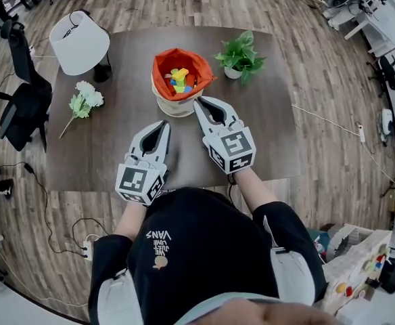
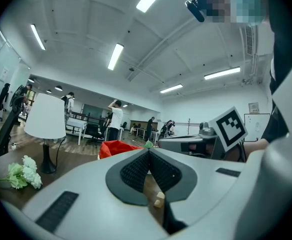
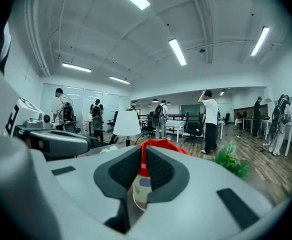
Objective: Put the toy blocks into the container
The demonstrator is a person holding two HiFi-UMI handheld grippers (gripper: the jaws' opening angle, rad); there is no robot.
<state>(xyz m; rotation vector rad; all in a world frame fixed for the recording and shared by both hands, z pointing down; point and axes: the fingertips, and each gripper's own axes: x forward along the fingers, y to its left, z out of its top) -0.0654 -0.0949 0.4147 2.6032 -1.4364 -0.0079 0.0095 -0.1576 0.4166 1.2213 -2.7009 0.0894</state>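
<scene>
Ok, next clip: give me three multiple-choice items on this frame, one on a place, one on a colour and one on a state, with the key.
1. In the head view, where does the potted plant stand relative to the container?
A. To its left
B. To its right
C. In front of it, nearer the person

2. What colour is the container's lining?
A. Blue
B. Green
C. Orange-red

3. In what state is the left hand-held gripper?
A. Jaws together, nothing between them
B. Clamped on a block
C. Jaws wide apart

Key:
1 B: the head view shows the green leaves just right of the container.
2 C: the cloth folded over the rim is orange-red in all three views.
3 A: the left gripper view shows the tips meeting with nothing between them.
</scene>
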